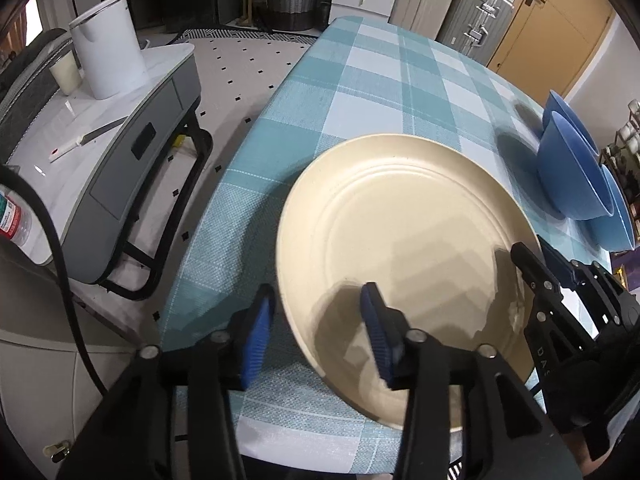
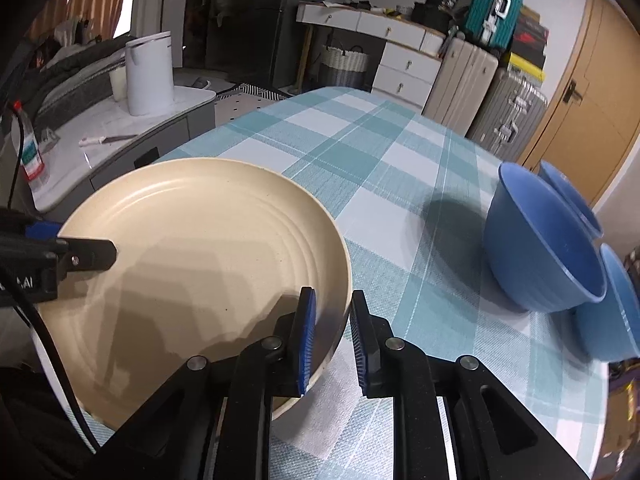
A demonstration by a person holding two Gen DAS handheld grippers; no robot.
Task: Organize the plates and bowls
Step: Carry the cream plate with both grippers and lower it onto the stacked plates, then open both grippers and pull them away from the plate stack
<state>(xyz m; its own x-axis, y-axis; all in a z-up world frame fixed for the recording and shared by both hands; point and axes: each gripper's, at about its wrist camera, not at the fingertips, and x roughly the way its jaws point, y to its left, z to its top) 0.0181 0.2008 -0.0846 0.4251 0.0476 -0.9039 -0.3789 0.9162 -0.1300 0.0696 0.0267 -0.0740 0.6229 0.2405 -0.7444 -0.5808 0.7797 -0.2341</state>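
Here the cream plate [image 2: 192,264] is sitting on the checked tablecloth [image 2: 384,168], near the blue bowls [image 2: 548,248]. The left gripper [image 1: 318,336] is straddling its rim, jaws released. The right gripper [image 2: 332,336] is bracketing the opposite rim; whether it is pinching, I cannot tell.

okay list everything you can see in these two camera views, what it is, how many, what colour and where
plate: one, cream, near edge of the table, between both grippers
bowls: three, blue, clustered at the table's right side
tablecloth: one, teal and white check, covering the table
kettle: one, white, on the grey side table at left
cup: one, cream, beside the kettle
bottle: one, clear, red cap, on the side table
suitcases: several, beige and silver, by the far wall
left gripper: black, blue pads, open astride the plate's rim
right gripper: black, blue pads, straddling the rim
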